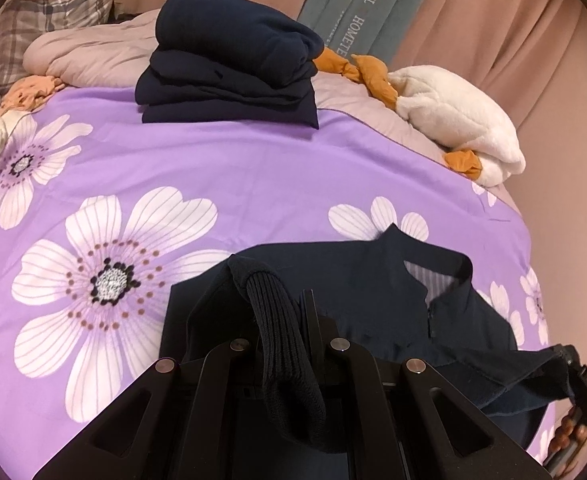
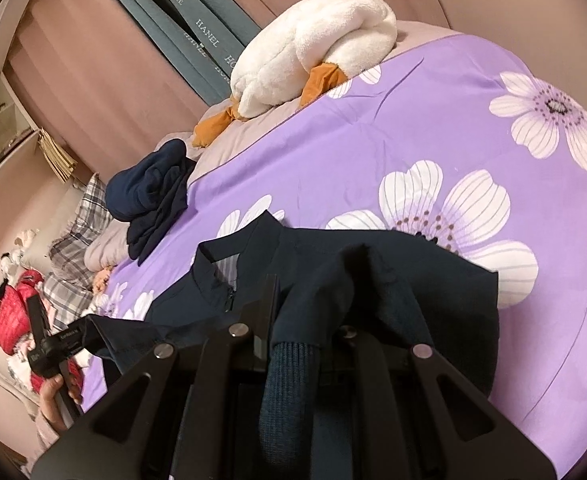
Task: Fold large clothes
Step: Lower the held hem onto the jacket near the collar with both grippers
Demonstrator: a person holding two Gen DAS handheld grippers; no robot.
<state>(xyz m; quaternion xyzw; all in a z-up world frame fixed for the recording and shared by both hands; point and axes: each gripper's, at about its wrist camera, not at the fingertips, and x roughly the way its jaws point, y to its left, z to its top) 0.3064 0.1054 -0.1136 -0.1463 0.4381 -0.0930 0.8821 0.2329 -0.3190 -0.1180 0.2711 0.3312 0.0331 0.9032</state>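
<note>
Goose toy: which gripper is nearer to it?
Right. The right gripper is at the jacket edge on the goose side; the left gripper is farther, toward the pillow.

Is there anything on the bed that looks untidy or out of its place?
Slightly. The stack of folded navy clothes is uneven: its top piece bulges and overhangs the flatter ones beneath. The white plush duck lies slumped at the bed's edge. The navy zip-collar top is only mid-fold, not astray.
</note>
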